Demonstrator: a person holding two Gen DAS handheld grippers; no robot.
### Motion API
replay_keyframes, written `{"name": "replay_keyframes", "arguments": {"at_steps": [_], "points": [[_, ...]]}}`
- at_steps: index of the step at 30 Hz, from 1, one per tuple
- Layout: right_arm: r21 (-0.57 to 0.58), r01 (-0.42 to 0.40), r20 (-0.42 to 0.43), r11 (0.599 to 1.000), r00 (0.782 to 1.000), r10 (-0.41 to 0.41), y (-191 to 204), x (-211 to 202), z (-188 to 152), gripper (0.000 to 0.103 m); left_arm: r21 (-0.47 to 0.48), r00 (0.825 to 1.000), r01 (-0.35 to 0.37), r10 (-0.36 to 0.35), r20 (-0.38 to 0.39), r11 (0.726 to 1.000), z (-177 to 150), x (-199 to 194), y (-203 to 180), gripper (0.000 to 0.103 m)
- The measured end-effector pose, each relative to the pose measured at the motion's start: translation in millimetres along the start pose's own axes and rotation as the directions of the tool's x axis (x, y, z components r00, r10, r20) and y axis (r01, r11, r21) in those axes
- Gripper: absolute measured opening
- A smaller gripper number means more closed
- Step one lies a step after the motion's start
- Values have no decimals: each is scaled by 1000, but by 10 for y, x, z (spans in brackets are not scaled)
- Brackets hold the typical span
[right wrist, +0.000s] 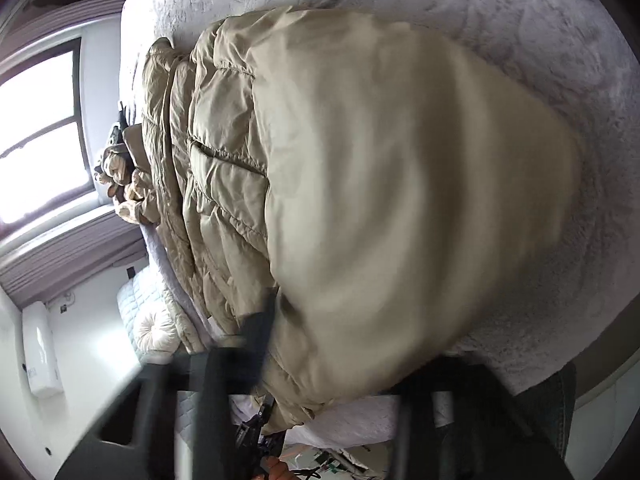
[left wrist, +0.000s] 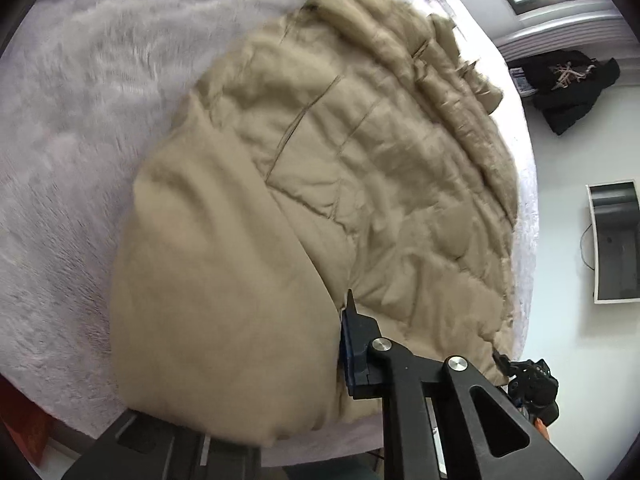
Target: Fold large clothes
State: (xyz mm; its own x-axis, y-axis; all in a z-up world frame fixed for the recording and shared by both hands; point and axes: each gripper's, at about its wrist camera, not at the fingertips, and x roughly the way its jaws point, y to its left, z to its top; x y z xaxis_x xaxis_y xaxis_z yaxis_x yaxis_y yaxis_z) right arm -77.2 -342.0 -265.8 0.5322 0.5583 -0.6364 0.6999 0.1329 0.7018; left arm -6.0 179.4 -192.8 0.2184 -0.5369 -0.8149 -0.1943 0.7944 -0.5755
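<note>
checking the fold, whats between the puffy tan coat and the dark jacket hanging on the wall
In the left wrist view, a strip of fluffy white bed cover, then bare pale wall, separates the tan coat from the dark jacket.

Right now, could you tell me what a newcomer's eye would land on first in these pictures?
A big puffy beige coat fills the middle of both views, lying on a fluffy white blanket with one smooth flap bulging up toward the cameras. The left gripper is clamped on that flap's edge at the bottom of its view. A bright window glows at the left edge of the right view.
</note>
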Motion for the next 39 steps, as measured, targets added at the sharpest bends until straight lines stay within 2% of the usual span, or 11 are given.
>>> {"name": "replay_keyframes", "arguments": {"at_steps": [3, 11, 14, 19, 25, 27, 32, 35, 36, 37, 39], "points": [[-84, 1, -13, 996, 1000, -2, 172, -43, 29, 11, 28, 998, 19, -21, 53, 999, 94, -257, -157, 18], [-336, -4, -33, 942, 999, -7, 1204, -215, 191, 10, 76, 982, -2, -13, 191, 997, 665, -637, -667, 18], [-439, 2, -31, 898, 999, -17, 1670, -184, 306, 10, 117, 971, -29, 0, 241, 993, 1009, -646, -971, 18], [-600, 7, -24, 800, 999, -27, 2447, -11, 589, 10, 155, 945, -68, 14, 325, 986, 1632, -610, -1379, 18], [-693, 34, -4, 720, 999, -51, 3212, 374, 1046, 10, 130, 928, -131, 76, 365, 983, 2219, -288, -1528, 18], [-696, 55, 10, 716, 998, -67, 3347, 509, 1191, 10, 115, 931, -151, 101, 352, 982, 2371, -136, -1489, 18], [-652, 94, 23, 753, 994, -105, 3379, 910, 1461, 10, 125, 949, -152, 109, 295, 981, 2574, 127, -1381, 19], [-621, 109, 33, 776, 993, -112, 3328, 1033, 1563, 11, 187, 960, -160, 109, 258, 969, 2604, 127, -1434, 30], [-607, 108, 35, 787, 993, -109, 3295, 1039, 1592, 11, 218, 961, -165, 108, 254, 962, 2615, 98, -1462, 40], [-594, 112, 40, 797, 993, -110, 3277, 1058, 1616, 11, 238, 959, -177, 112, 262, 955, 2619, 54, -1485, 59], [-574, 124, 51, 809, 992, -117, 3256, 1105, 1651, 11, 266, 941, -217, 130, 312, 939, 2630, -62, -1511, 77]]}}
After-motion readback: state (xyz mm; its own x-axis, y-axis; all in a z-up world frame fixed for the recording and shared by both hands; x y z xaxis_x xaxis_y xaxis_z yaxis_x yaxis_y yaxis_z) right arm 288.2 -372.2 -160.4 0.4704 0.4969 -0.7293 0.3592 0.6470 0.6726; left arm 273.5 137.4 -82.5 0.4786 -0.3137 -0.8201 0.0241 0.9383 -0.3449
